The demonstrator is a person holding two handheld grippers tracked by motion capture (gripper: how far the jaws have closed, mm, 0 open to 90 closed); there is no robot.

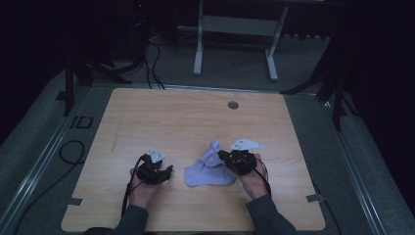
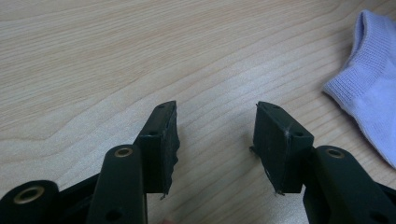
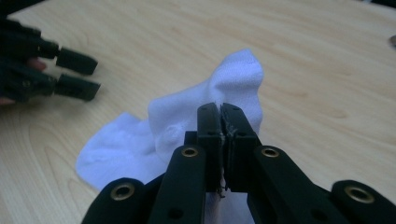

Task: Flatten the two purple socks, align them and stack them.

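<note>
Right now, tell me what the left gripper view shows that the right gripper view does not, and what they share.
Left gripper view alone: the left gripper's black jaws from behind, standing apart over bare wood with nothing between them, and the ribbed cuff of the pale lilac sock at the edge.

Right gripper view alone: the right gripper shut on the sock's fabric, pulling it into a peak, and a round metal disc set in the tabletop.

Both: the sock and the light wooden table.

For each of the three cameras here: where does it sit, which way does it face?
High view: above the person's side, looking forward and down on the table; both forearms, hands and grippers show.
Left gripper view: rides the left gripper, facing along open jaws over bare wood.
Right gripper view: rides the right gripper, jaws pinching the sock.
Shared: all three show the sock.
</note>
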